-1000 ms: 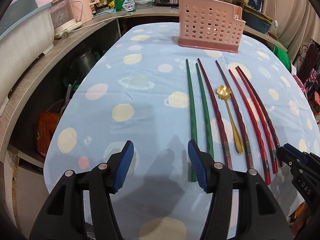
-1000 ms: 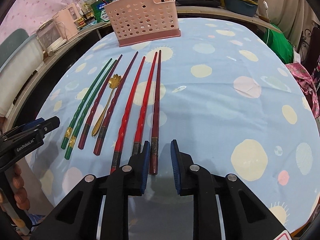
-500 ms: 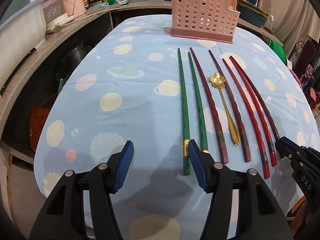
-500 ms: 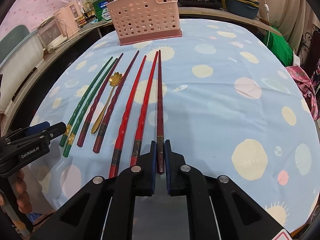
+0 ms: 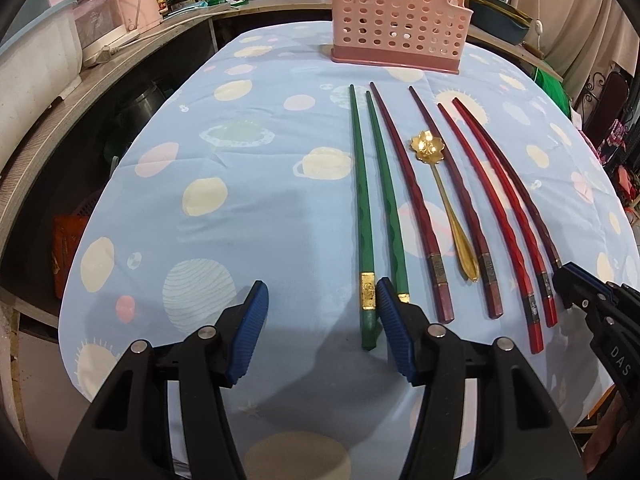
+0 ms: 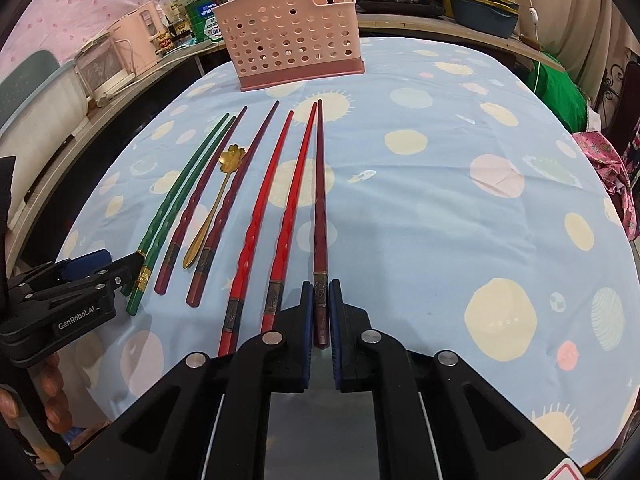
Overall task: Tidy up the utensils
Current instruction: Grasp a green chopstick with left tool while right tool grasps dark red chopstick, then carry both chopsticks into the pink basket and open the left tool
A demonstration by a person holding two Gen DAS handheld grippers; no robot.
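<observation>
Several chopsticks lie side by side on the blue planet-print tablecloth (image 5: 260, 208): two green, two maroon, two bright red and one dark red. A gold flower spoon (image 5: 444, 200) (image 6: 212, 216) lies between the maroon ones. The pink perforated basket (image 5: 396, 24) (image 6: 288, 40) stands at the far end. My left gripper (image 5: 322, 300) (image 6: 100, 268) is open, and the leftmost green chopstick (image 5: 366, 240) ends just inside its right finger. My right gripper (image 6: 320, 292) (image 5: 576, 284) is shut on the near end of the dark red chopstick (image 6: 320, 200), the rightmost one.
A counter (image 5: 120, 64) with pink appliances runs along the left. Pots and a blue dish stand behind the basket. A green bag (image 6: 560, 92) and patterned cloth hang off the right side. A hand (image 6: 52, 400) holds the left gripper at the near table edge.
My right gripper's jaws have closed onto the near end of the dark red chopstick. The left gripper's view has shifted, so the green chopsticks' gold-banded ends now show by its right finger.
</observation>
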